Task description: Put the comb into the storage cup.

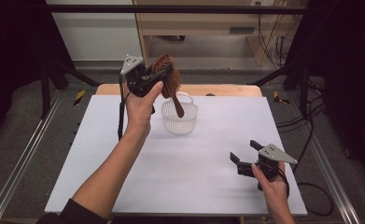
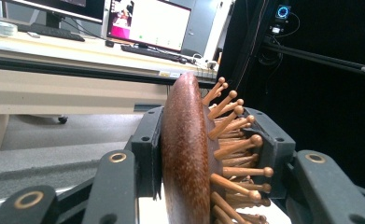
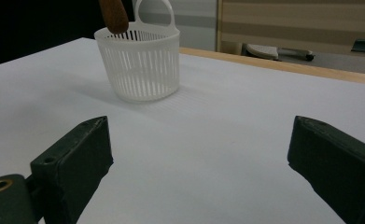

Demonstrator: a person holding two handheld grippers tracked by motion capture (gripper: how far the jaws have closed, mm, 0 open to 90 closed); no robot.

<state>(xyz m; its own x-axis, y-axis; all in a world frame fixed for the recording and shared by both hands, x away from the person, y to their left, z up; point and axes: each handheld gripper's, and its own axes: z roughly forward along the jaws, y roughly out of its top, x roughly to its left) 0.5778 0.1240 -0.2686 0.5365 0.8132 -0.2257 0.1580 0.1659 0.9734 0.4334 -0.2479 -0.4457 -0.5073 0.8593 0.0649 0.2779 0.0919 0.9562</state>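
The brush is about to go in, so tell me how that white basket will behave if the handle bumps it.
The white basket looks like thin slotted plastic, so probably light and easily shoved across the smooth table. It narrows toward its base, so it may tip if the hairbrush, clamped in the left gripper, leans on its rim.

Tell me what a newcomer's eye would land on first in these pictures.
First, the wooden hairbrush, clamped by its head in the left claw and held in the air with its handle pointing down into the white slotted basket at the far middle of the white table. Next, the right claw, open and empty, low at the table's near right.
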